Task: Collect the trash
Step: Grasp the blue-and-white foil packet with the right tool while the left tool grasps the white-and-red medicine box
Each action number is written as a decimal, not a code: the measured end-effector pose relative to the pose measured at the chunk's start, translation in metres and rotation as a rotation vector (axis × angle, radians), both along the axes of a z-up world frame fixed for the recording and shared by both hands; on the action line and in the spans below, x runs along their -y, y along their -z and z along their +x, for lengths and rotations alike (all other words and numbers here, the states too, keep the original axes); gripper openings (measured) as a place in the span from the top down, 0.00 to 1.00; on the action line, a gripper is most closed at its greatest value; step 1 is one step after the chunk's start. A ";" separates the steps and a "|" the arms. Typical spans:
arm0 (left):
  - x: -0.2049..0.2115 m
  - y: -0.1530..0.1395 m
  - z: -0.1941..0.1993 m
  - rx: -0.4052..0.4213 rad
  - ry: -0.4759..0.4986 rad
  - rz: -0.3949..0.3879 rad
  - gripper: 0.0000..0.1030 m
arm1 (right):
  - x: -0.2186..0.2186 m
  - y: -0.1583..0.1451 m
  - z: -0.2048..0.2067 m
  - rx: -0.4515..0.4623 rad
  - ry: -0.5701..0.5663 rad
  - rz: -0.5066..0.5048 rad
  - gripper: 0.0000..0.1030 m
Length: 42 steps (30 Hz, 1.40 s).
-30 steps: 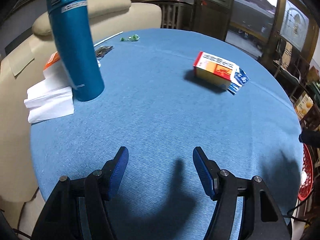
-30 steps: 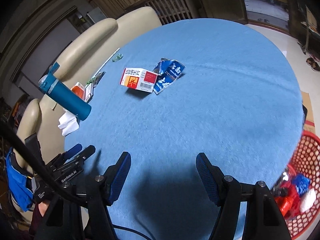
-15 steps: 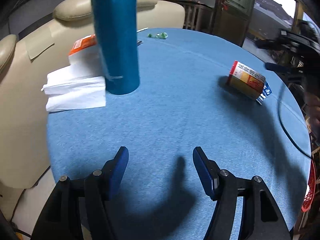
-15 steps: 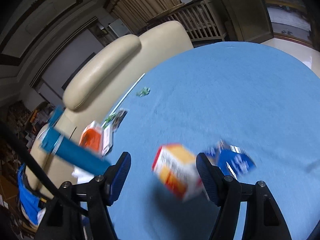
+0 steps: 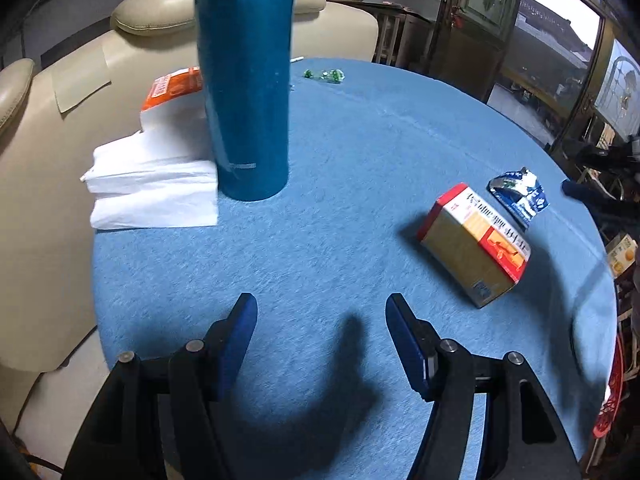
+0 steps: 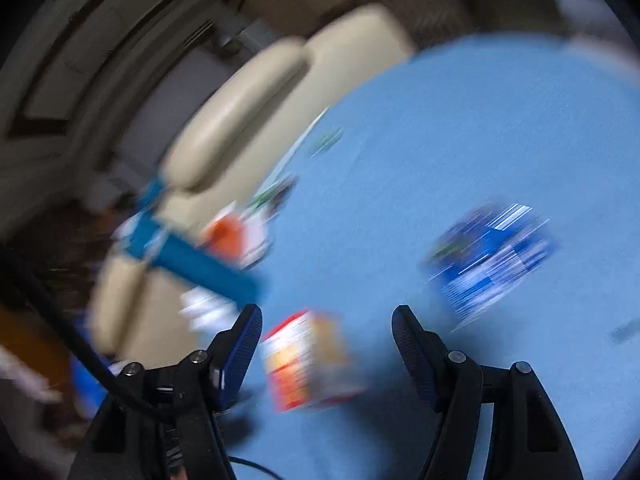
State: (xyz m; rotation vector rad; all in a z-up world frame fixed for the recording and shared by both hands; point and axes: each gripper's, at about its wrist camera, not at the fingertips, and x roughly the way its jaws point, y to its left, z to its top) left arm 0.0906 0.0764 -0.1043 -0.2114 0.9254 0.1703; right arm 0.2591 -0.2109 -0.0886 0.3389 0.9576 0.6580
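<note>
A red, orange and tan carton lies on the blue tablecloth, right of my open, empty left gripper. A crumpled blue wrapper lies just beyond it. The right wrist view is motion-blurred: the carton sits between the fingers of my open right gripper, closer to the left one, and is not gripped. The blue wrapper lies up and to the right. A small green wrapper lies far back.
A tall teal bottle stands at the left by a stack of white tissues and an orange-topped pack. A cream sofa borders the table's left side. A red basket rim shows at the right edge.
My right gripper has swept fast down to the carton, which now lies between its fingers. My left gripper has shifted; the bottle and carton appear closer.
</note>
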 end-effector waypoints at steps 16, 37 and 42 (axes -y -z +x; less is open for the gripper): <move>0.021 -0.014 0.019 -0.004 0.060 -0.068 0.34 | -0.026 0.056 0.078 -0.011 -0.030 -0.329 0.30; 0.069 -0.024 0.104 -0.063 0.154 -0.155 0.25 | 0.026 0.048 -0.003 0.094 0.091 -0.247 0.69; 0.076 -0.004 0.130 -0.136 0.076 -0.156 0.25 | 0.049 0.041 -0.036 0.122 0.116 -0.229 0.69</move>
